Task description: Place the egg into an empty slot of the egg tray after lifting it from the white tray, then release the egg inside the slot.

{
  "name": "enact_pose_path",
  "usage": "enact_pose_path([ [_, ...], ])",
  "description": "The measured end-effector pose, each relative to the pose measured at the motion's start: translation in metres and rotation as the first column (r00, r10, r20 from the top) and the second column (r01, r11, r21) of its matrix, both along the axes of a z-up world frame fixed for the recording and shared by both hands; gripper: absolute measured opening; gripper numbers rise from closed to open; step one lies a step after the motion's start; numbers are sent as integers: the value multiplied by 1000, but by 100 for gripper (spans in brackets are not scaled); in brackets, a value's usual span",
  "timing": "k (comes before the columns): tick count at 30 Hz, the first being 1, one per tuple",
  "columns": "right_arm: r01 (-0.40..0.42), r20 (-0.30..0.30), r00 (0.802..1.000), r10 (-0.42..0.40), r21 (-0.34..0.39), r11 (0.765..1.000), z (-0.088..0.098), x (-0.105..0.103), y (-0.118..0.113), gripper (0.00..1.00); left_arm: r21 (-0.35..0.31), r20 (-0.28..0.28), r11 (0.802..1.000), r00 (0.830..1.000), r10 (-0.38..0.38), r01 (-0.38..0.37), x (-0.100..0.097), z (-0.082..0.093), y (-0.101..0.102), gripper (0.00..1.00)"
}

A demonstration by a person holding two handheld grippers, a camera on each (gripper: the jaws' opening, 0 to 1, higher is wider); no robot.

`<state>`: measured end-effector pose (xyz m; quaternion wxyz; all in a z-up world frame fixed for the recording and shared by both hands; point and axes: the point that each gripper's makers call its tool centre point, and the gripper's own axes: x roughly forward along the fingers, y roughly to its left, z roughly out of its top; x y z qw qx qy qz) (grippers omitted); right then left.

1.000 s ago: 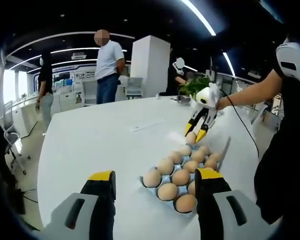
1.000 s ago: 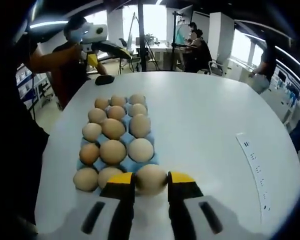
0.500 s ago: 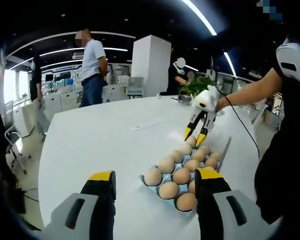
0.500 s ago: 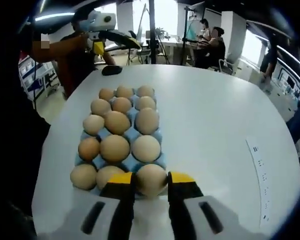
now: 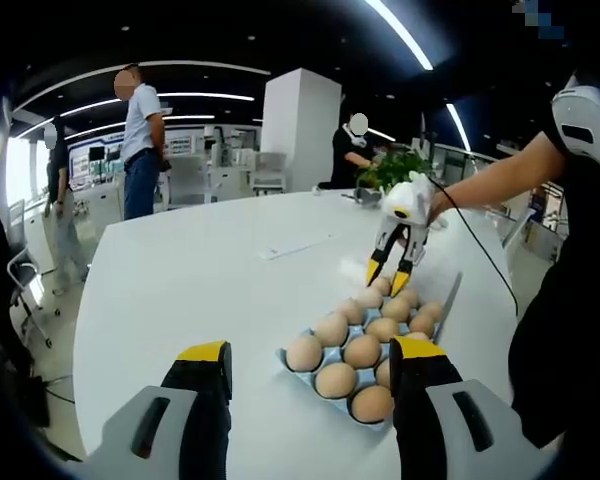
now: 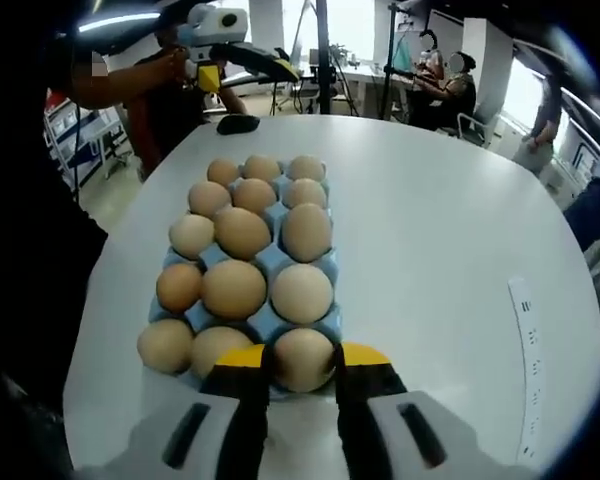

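In the right gripper view, my right gripper (image 6: 302, 360) is shut on a pale brown egg (image 6: 302, 350). The egg sits low over the near right corner slot of the blue egg tray (image 6: 265, 325). Whether the egg rests in the slot I cannot tell. Several other eggs (image 6: 233, 288) occupy the other slots. In the left gripper view, the right gripper (image 5: 386, 274) hangs over the far end of the egg tray (image 5: 292, 368), held by a person's arm. My left gripper (image 5: 311, 350) is open with nothing between its jaws, just short of the tray's near end.
The tray lies on a round white table (image 5: 190, 290). A white strip (image 6: 525, 370) lies on the table to the right, and a black object (image 6: 238, 123) beyond the tray. A green plant (image 5: 392, 170) stands at the far table edge. People stand in the room behind.
My right gripper has moved forward over the tray with the egg, which now sits over the corner slot; the jaw gap is unchanged. The left gripper has stayed still. A person behind walked left.
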<state>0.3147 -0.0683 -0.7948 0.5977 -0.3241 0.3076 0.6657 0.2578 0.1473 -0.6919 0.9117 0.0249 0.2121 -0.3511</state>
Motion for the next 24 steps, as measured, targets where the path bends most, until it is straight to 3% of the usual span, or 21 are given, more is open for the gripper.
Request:
enact_pose_path([
  [14, 69, -33, 997, -67, 68, 995, 0, 2, -2, 26, -3, -2, 1000, 1000, -11, 11, 1, 0, -5, 64],
  [21, 68, -21, 998, -66, 95, 993, -2, 2, -2, 27, -2, 4, 1000, 1000, -12, 12, 2, 2, -5, 64],
  [22, 106, -6, 994, -106, 65, 992, -7, 4, -9, 27, 0, 4, 1000, 1000, -13, 13, 2, 2, -5, 64],
  [24, 77, -6, 997, -76, 95, 992, -3, 2, -5, 27, 2, 5, 1000, 1000, -13, 13, 2, 3, -5, 64],
])
